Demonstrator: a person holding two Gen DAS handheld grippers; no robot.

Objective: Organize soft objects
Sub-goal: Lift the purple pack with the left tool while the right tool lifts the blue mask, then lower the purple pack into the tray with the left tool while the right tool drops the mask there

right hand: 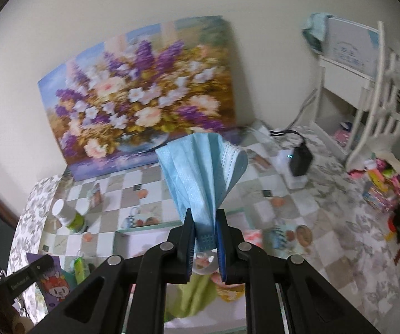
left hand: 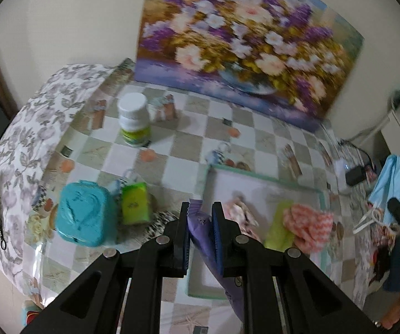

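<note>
Slippage was judged the main risk: a pleated pale-blue face mask (right hand: 204, 172) was pinched only at its lower edge by the right gripper (right hand: 205, 239), above the mint-rimmed tray (left hand: 266, 179), while a glossy purple packet (left hand: 200, 232) was clamped in the left gripper (left hand: 201, 222).

Left wrist view looks forward and down along its fingers (left hand: 194, 239) from close above the table (left hand: 177, 144), facing the painting (left hand: 244, 44) on the wall. Right wrist view sits further right and higher, facing the same painting (right hand: 144, 94), angled left. Both share the checkered table (right hand: 155, 183), tray (left hand: 266, 183) (right hand: 144, 231), bottle (left hand: 133, 119) (right hand: 69, 218) and charger (left hand: 354, 174) (right hand: 300, 158).
</note>
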